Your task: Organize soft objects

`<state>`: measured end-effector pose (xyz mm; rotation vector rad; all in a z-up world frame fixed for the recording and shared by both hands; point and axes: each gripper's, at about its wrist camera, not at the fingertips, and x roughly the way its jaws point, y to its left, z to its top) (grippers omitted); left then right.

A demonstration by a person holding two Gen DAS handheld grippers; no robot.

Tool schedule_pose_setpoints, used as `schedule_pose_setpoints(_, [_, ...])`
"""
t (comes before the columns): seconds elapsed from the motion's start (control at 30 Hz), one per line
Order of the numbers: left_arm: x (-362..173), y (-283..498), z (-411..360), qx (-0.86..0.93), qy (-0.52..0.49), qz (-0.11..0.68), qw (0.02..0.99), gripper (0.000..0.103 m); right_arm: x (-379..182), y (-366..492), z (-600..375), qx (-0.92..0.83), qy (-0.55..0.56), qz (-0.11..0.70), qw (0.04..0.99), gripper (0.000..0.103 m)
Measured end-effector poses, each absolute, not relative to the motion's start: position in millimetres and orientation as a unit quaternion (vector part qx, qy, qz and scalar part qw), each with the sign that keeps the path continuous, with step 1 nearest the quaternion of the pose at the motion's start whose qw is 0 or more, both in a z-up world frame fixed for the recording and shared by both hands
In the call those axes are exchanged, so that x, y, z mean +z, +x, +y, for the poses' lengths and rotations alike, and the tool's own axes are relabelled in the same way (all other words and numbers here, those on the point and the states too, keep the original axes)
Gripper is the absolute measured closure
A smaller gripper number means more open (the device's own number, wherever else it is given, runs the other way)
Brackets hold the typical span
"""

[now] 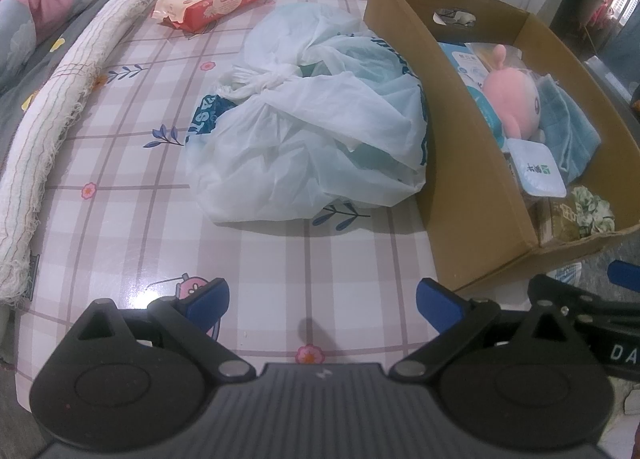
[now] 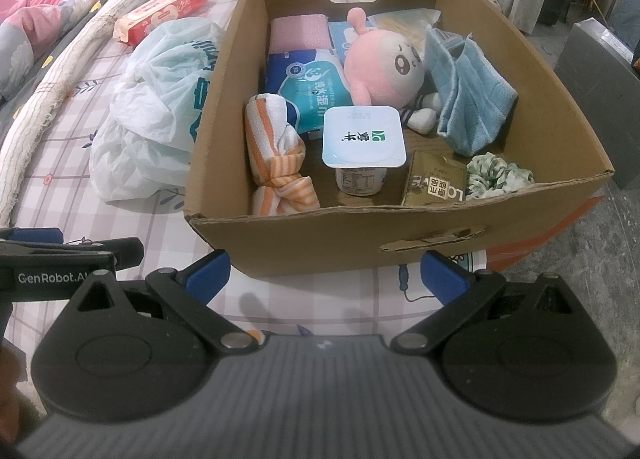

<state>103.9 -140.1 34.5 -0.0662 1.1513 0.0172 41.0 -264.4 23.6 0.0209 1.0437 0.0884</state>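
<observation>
Right wrist view looks into an open brown cardboard box point(image 2: 400, 243) standing on a pink checked floral tablecloth point(image 2: 60, 187). Its near wall rises between the right gripper point(image 2: 326, 275) and the contents. Inside lie a pink round plush toy point(image 2: 380, 67) at 12 o'clock, a crumpled blue cloth point(image 2: 468, 99) at 1 o'clock, a knotted orange-striped white towel point(image 2: 276, 155) at 11 o'clock, a white square-lidded yogurt cup point(image 2: 362, 143) straight ahead, a green floral scrunchie point(image 2: 498, 175) and a teal wet-wipes pack point(image 2: 308, 87). Both blue-tipped jaws stand wide apart, empty, just short of the box.

Left wrist view shows a knotted white translucent plastic bag point(image 1: 312, 131) at 12 o'clock, touching the box's left wall. A red-and-white wipes packet point(image 1: 212, 1) lies beyond at 11 o'clock, a frayed white rolled fabric point(image 1: 52, 131) at 10 o'clock. The left gripper point(image 1: 322, 305) hovers spread wide, holding nothing, well short of the bag.
</observation>
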Motion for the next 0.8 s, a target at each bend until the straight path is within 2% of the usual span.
schedule_pose_setpoints(0.8, [37.2, 104.0, -139.0, 0.01, -0.033, 0.544, 0.838, 0.003, 24.2, 42.1, -262.2, 0.044, 0.01, 0.498, 0.866, 0.001])
